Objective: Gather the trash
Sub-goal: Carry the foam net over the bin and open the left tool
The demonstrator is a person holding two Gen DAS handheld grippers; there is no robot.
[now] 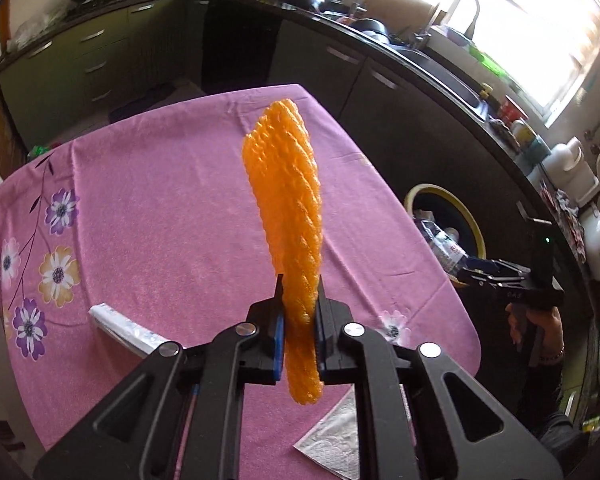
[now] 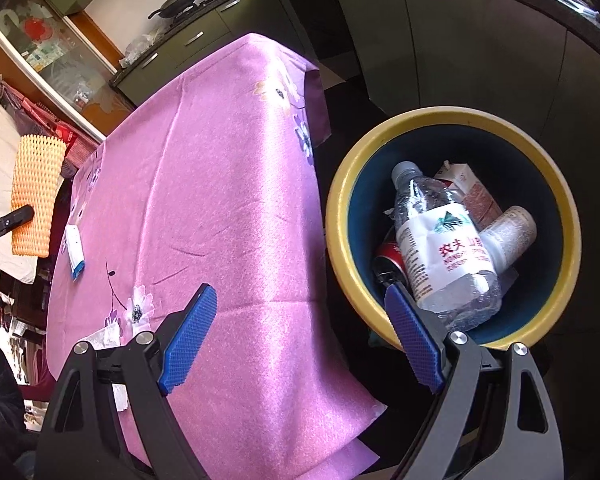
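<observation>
Kitchen with dark cabinets; a table under a pink flowered cloth [image 1: 172, 216], and a yellow-rimmed bin [image 2: 342, 216] on the floor just beside the table's edge. Left gripper [image 1: 299, 320] is clamped tight on the lower part of an orange foam net [image 1: 286, 200], held upright above the cloth; a white tube [image 1: 128, 330] and a silver wrapper [image 1: 334, 438] lie near the cloth's near edge. Right gripper [image 2: 300, 340] stands wide apart, holding nothing, between the table edge and the bin, where a water bottle [image 2: 440, 240], a carton [image 2: 472, 188] and a can [image 2: 388, 256] lie.
</observation>
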